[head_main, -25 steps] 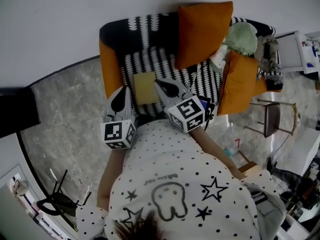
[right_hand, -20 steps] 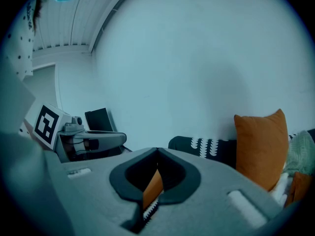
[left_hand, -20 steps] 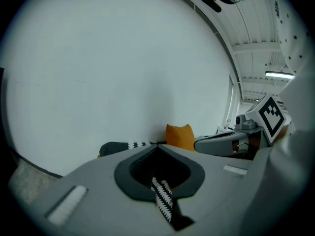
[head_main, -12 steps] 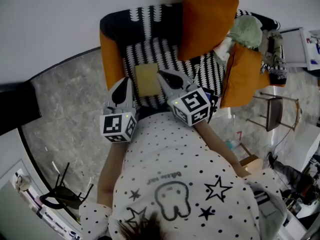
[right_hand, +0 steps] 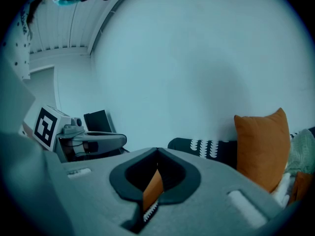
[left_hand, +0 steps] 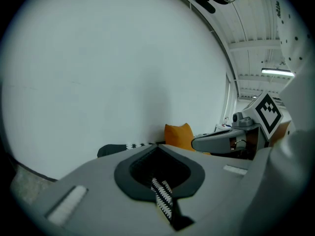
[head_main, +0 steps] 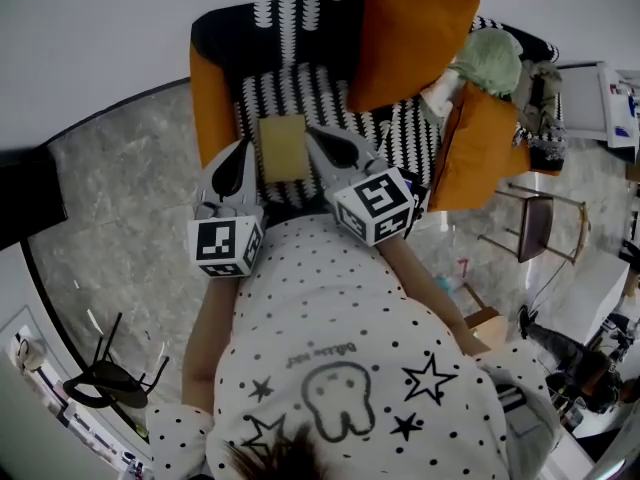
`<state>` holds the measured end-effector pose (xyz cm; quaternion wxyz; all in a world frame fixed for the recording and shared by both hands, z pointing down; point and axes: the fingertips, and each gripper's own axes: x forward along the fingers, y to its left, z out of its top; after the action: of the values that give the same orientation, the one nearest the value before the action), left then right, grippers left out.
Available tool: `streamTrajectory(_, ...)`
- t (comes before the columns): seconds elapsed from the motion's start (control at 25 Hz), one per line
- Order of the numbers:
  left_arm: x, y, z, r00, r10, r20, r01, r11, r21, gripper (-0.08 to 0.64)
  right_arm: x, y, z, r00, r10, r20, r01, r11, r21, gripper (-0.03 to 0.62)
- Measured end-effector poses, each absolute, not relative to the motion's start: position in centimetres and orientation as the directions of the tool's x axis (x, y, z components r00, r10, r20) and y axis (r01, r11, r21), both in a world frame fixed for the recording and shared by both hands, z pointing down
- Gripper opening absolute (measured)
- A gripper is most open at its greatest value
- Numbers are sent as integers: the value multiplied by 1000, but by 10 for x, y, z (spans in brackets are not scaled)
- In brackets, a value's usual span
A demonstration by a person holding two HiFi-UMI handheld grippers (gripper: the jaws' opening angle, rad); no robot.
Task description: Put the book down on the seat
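the book point(head_main: 283, 148), a plain tan one, lies flat on the near left part of the seat point(head_main: 325, 98), with no jaw on it. the seat is covered in a black and white zigzag weave.

the left gripper point(head_main: 244, 146) hovers just beside the book's left edge, its jaws pressed together with nothing between them; through the thin slit only the zigzag weave shows. the right gripper point(head_main: 312, 133) sits just beside the book's right edge, its jaws also brought together and empty, with a sliver of orange and weave showing past them. both point toward the far wall, tilted a little down.

the seat belongs to an armchair point(head_main: 250, 28) with a dark back and orange side panels. an orange cushion point(head_main: 410, 38) stands upright against the back on the right, and a second orange cushion point(head_main: 480, 153) leans at the right arm. a pale green bundle point(head_main: 487, 61) rests on top between them.

the armchair stands on a grey marbled floor point(head_main: 110, 198) against a plain white wall point(head_main: 100, 38). right of it is a small dark chair point(head_main: 540, 230), and further right a white tabletop point(head_main: 590, 98) with small items too blurred to tell. a black block point(head_main: 25, 203) is at the left edge. nearest, the person's white spotted shirt point(head_main: 330, 368) fills the lower part of the head view.
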<state>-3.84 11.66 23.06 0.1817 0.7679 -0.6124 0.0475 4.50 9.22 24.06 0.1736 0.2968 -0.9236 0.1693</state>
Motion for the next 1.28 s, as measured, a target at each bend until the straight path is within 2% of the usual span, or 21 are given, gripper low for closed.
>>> streamTrajectory(1.28,-48,119,229,203,-938,280,-961,-137,238,3,47,94,242,-763,-490,421,-608,766,-210,-1)
